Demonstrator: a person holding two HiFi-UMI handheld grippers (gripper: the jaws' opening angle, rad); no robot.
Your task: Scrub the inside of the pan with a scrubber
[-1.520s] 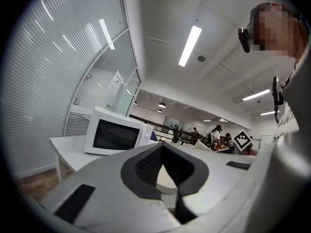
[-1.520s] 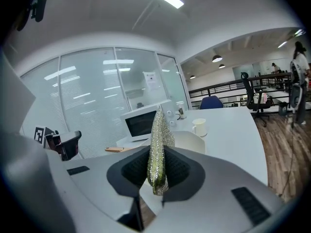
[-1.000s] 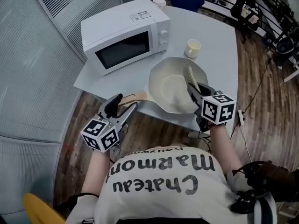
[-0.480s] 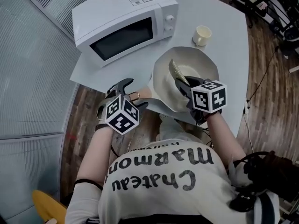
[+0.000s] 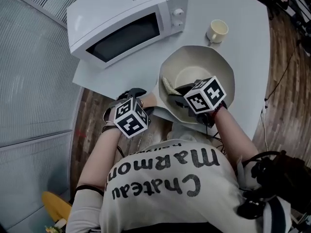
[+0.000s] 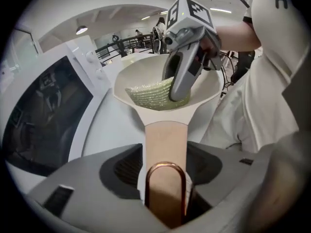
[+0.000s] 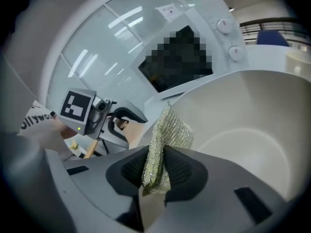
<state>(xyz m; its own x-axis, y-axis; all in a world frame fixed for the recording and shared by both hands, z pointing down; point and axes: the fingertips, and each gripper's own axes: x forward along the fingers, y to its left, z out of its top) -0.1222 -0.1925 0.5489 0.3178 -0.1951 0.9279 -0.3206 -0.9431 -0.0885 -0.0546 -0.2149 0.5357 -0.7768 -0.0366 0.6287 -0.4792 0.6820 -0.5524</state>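
A cream pan (image 5: 204, 64) sits at the table's near edge, its tan handle (image 5: 148, 100) pointing left. My left gripper (image 5: 141, 100) points steeply down over that handle. In the left gripper view the handle (image 6: 165, 140) with its copper hanging loop lies between the pads, and the jaws have just been closing on it. My right gripper (image 5: 177, 95) is shut on a green-gold mesh scrubber (image 5: 169, 85). The scrubber (image 7: 170, 130) sticks out past the pads and rests against the pan's inner wall (image 7: 252, 110) on the handle side.
A white microwave (image 5: 126, 21) stands on the grey table (image 5: 248, 38) behind the pan on the left. A cream cup (image 5: 217, 30) sits behind the pan. The table's front edge runs just under the pan, with wooden floor (image 5: 286, 96) around it.
Both grippers have come down. The left one rolled over and settled onto the pan handle. The right one carried the scrubber from the pan's far side down to the wall near the handle.
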